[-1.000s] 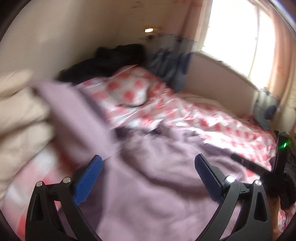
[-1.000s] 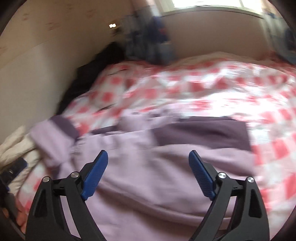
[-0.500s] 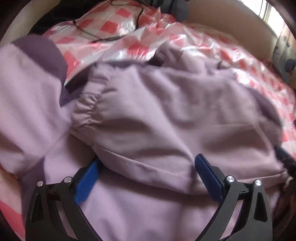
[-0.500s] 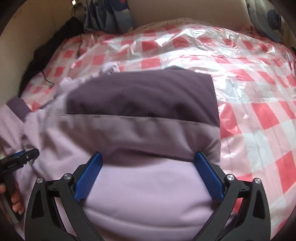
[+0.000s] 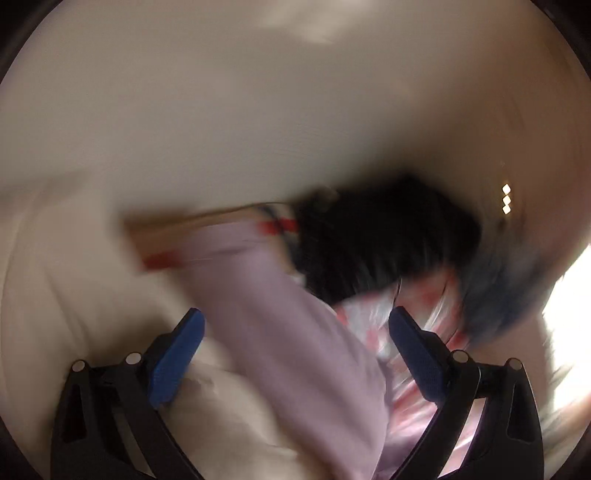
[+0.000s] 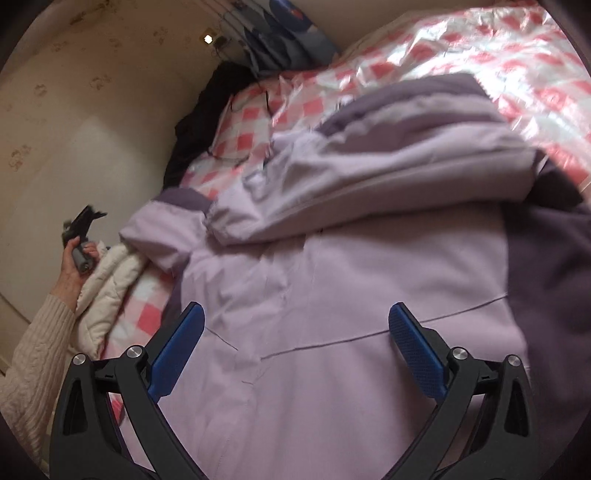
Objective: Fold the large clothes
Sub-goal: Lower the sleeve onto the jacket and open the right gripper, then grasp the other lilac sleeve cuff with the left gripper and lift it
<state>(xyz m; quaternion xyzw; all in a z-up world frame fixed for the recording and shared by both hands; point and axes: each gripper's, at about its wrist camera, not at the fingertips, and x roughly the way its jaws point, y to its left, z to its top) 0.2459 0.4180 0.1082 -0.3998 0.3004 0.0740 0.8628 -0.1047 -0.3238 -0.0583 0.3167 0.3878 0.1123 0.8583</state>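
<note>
Fingers of the right gripper spread wide, empty, above the lilac jacket lying half-folded across the bed, likely choosing a fold edge; left gripper likewise spread, view blurred.

I count one lilac jacket on one bed. One cream quilted garment lies at the bed's edge, one black heap by the wall, and one blue patterned cloth at the far end. I have two grippers, left and right, each with two blue fingers, four in all.
</note>
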